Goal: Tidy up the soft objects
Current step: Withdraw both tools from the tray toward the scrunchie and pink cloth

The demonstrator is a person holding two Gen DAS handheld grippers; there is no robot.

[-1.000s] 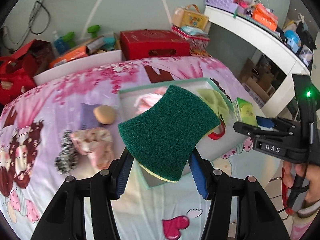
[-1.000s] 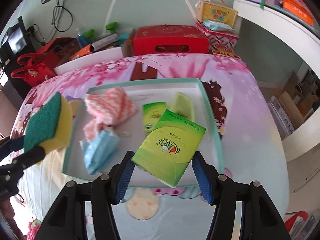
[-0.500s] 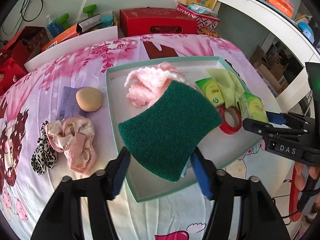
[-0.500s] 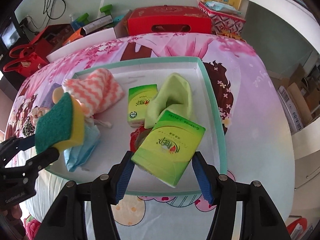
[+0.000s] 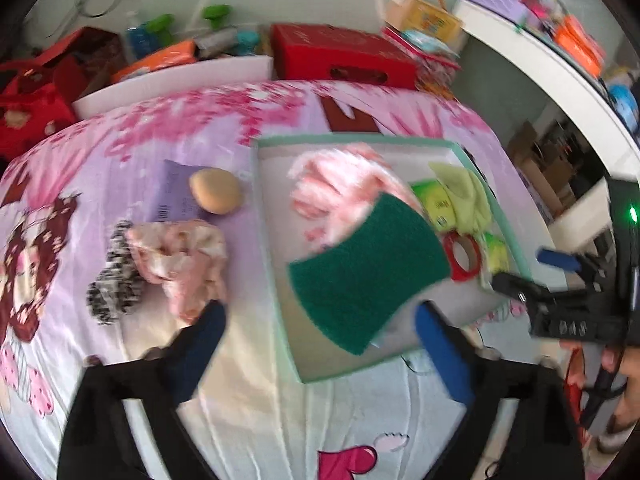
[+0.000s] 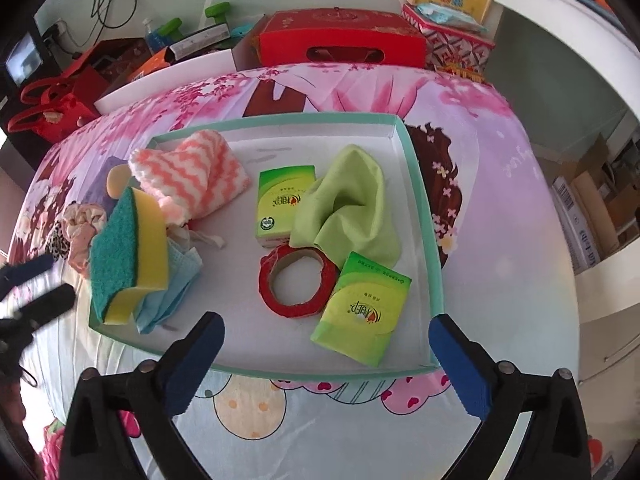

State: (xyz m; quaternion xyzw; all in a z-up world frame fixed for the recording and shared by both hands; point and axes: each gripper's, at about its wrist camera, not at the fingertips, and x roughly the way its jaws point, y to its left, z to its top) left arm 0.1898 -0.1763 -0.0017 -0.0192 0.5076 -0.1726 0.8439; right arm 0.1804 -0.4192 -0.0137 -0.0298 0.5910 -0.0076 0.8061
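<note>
A white tray with a teal rim (image 6: 420, 184) lies on the flowered bed. In it lie a green-and-yellow sponge (image 6: 128, 256), resting on a blue cloth (image 6: 172, 292) at the tray's left end, a pink zigzag cloth (image 6: 192, 172), two green tissue packs (image 6: 362, 308) (image 6: 282, 200), a light green cloth (image 6: 348, 208) and a red tape roll (image 6: 298, 282). My left gripper (image 5: 320, 344) is open just short of the sponge (image 5: 368, 268). My right gripper (image 6: 326, 356) is open and empty at the tray's near edge.
Left of the tray on the bed lie a tan sponge ball (image 5: 216, 190), a pink scrunchie (image 5: 180, 256) and a black-and-white scrunchie (image 5: 116, 280). Red boxes (image 6: 340, 42) and bags stand behind the bed. A white shelf (image 5: 560, 76) runs along the right.
Both grippers have opened. The sponge has dropped onto the blue cloth in the tray, and the tissue pack has dropped into the tray's near right corner.
</note>
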